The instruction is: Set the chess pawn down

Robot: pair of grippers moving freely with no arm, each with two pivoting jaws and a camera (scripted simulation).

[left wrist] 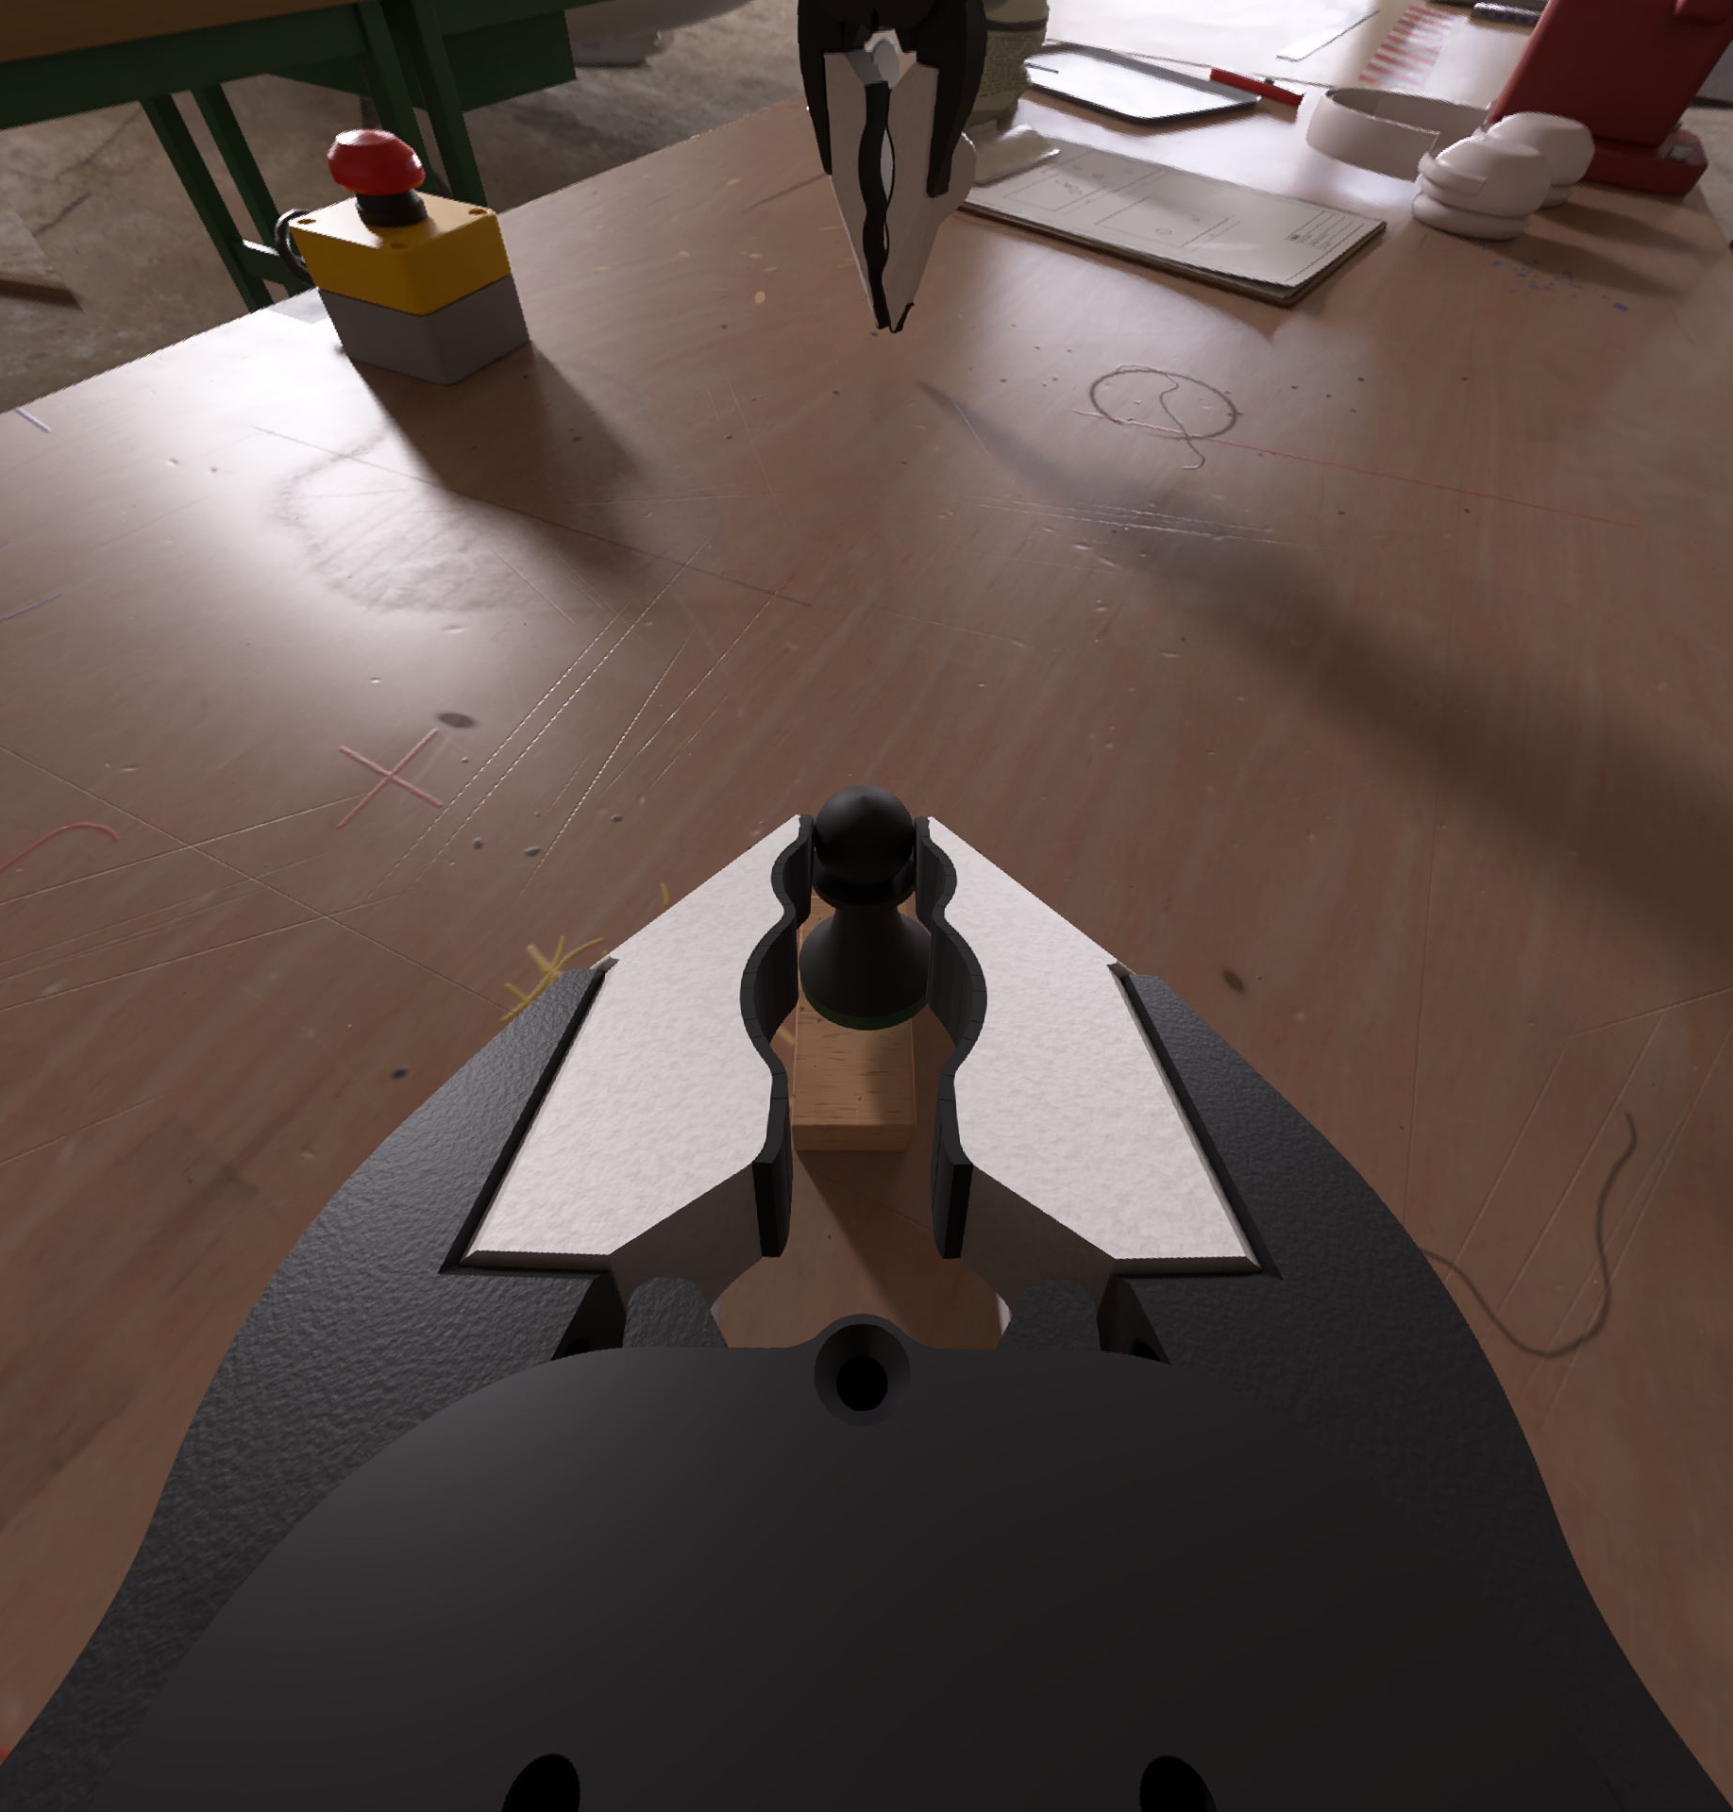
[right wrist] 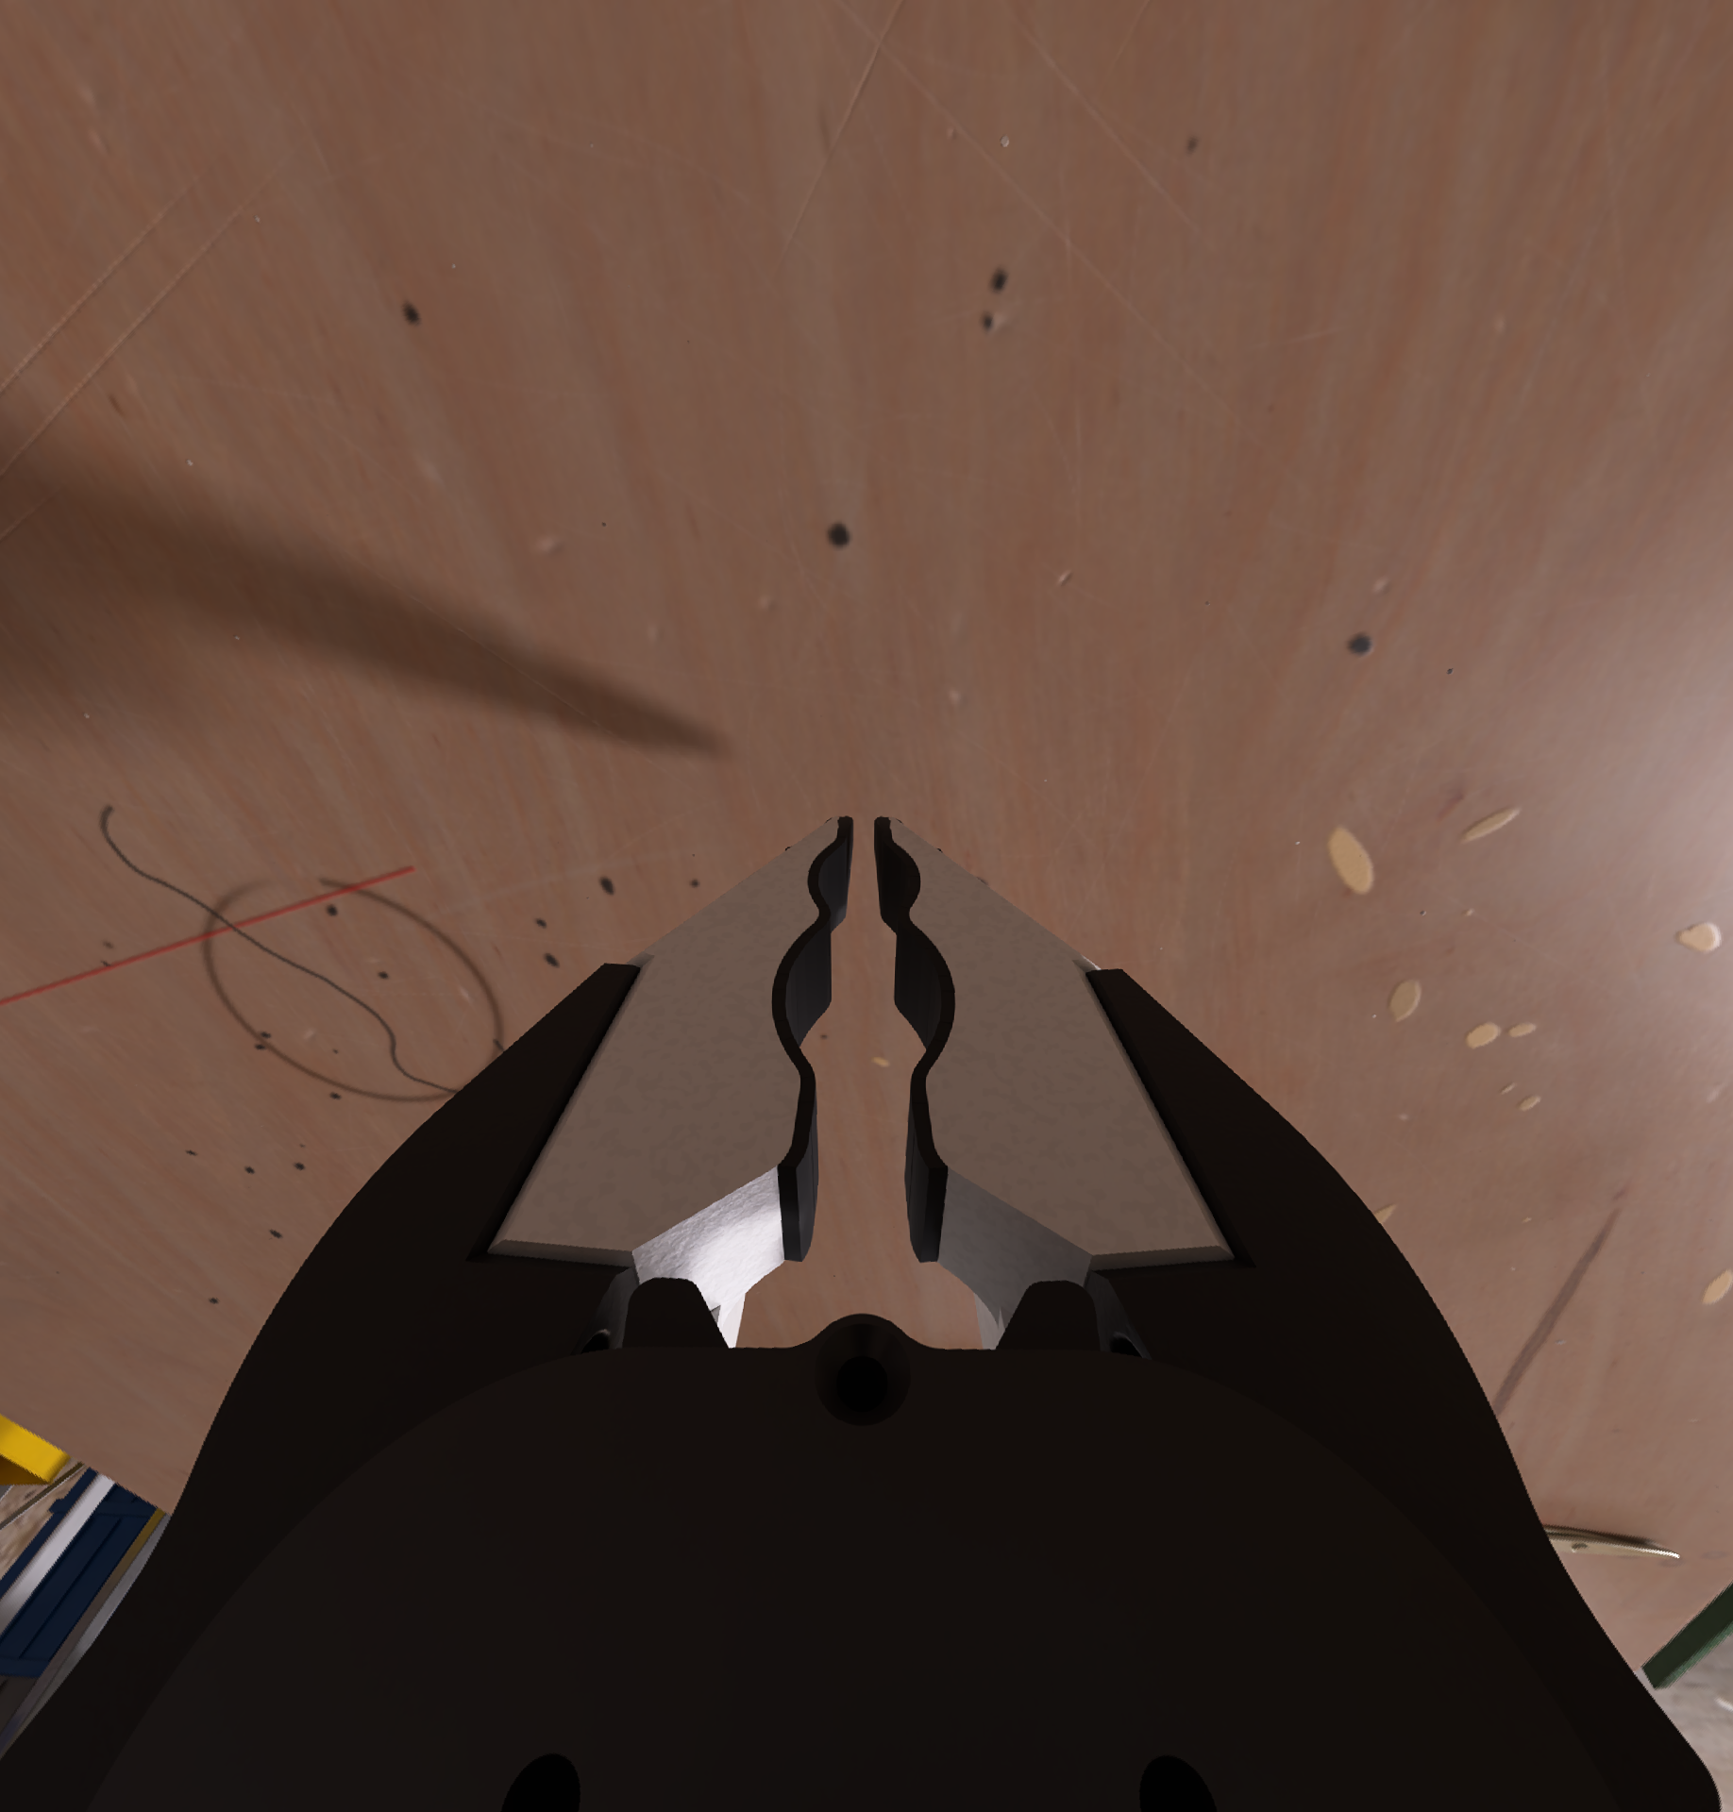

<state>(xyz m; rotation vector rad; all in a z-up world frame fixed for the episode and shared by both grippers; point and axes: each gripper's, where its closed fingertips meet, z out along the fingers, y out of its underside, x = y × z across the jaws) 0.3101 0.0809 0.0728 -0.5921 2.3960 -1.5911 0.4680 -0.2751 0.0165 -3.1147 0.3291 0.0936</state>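
Observation:
A black chess pawn (left wrist: 858, 941) with a green felt base sits between the fingers of my left gripper (left wrist: 863, 833). The fingertips press on its round head from both sides. Its base rests on or just above a small pale wooden block (left wrist: 853, 1088) that lies on the brown table (left wrist: 1039, 637); I cannot tell whether they touch. My right gripper (right wrist: 863, 824) is shut and empty, pointing down at bare tabletop. It also shows in the left wrist view (left wrist: 887, 319), hanging above the far middle of the table.
A yellow and grey box with a red push button (left wrist: 411, 284) stands at the far left table edge. At the far right lie a clipboard with paper (left wrist: 1176, 226), a dark tray (left wrist: 1137, 83), white rounded parts (left wrist: 1500, 176) and a red stand (left wrist: 1618, 88).

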